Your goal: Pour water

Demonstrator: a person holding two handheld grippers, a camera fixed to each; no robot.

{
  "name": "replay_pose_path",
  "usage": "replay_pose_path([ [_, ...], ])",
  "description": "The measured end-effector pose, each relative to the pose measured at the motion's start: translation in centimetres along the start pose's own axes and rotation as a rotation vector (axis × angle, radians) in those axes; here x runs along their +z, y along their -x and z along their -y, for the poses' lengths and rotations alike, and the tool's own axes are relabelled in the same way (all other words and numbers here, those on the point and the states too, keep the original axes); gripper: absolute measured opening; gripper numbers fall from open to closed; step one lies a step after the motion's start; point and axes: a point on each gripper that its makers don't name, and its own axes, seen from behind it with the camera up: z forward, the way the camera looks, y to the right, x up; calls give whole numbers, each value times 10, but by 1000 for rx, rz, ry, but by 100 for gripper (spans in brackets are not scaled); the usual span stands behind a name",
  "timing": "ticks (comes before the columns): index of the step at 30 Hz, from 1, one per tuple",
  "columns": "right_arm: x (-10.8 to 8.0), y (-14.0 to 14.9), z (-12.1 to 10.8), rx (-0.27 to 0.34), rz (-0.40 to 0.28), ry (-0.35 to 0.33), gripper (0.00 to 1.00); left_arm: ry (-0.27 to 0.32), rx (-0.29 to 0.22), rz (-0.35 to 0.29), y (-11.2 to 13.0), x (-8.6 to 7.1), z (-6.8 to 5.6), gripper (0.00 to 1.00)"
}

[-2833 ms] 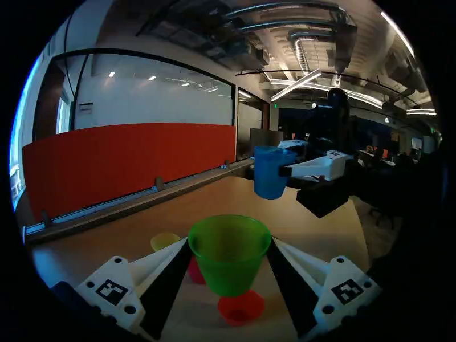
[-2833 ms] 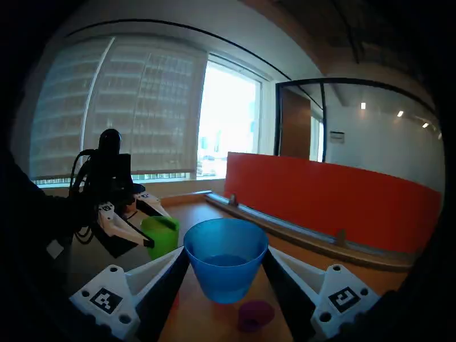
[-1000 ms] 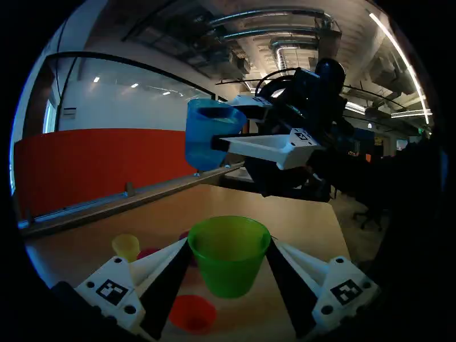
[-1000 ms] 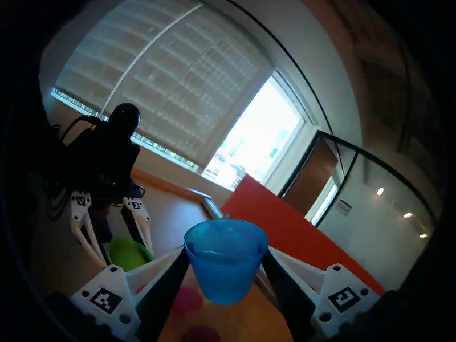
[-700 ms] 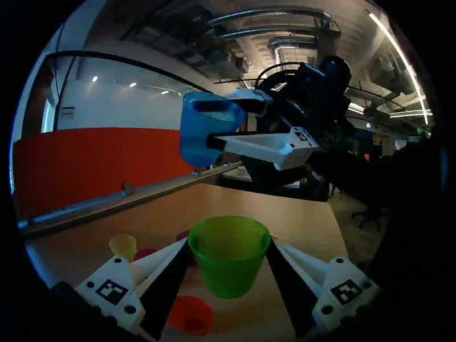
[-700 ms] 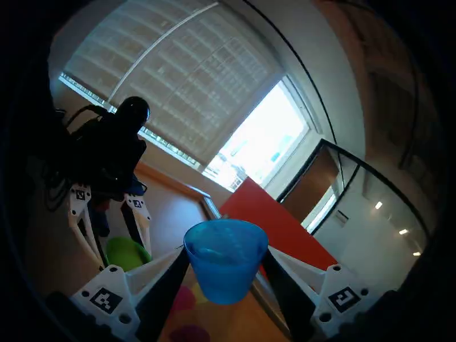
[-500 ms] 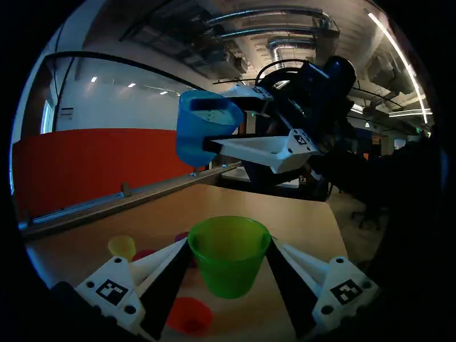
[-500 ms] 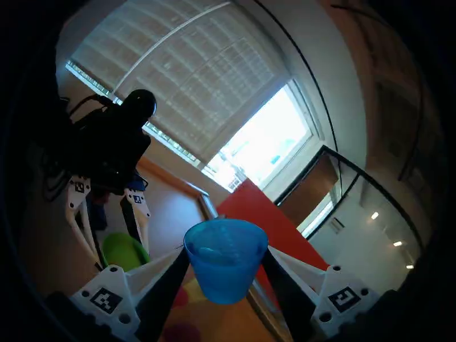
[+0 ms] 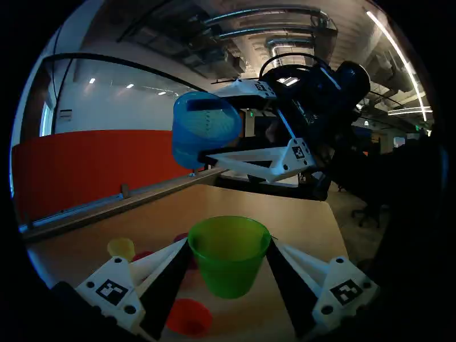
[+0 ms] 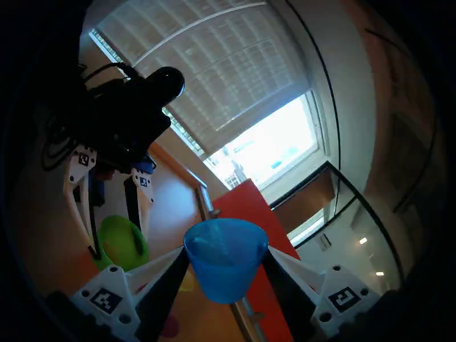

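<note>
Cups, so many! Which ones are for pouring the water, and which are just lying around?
For the job:
blue cup, tilted, held in the right gripper
green cup, held in the left gripper

Just lying about:
yellow cup on the table
red cup on the table

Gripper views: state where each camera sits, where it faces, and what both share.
Left gripper view: rides the left gripper, facing across the table over its green cup; own fingers show.
Right gripper view: rides the right gripper, rolled, facing the window over its blue cup; own fingers show.
Shared: both cups, both grippers.
</note>
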Motion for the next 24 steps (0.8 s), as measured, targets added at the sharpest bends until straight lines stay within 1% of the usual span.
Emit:
replay_pose_path([
  [6, 0, -2, -3, -47, 5, 7, 89, 3, 1, 0, 0, 0, -1, 87],
  [12, 1, -2, -1, -106, 20, -1, 89, 5, 5, 2, 0, 1, -2, 87],
  [24, 1, -2, -1, -154, 23, 7, 89, 6, 2, 0, 1, 2, -2, 87],
])
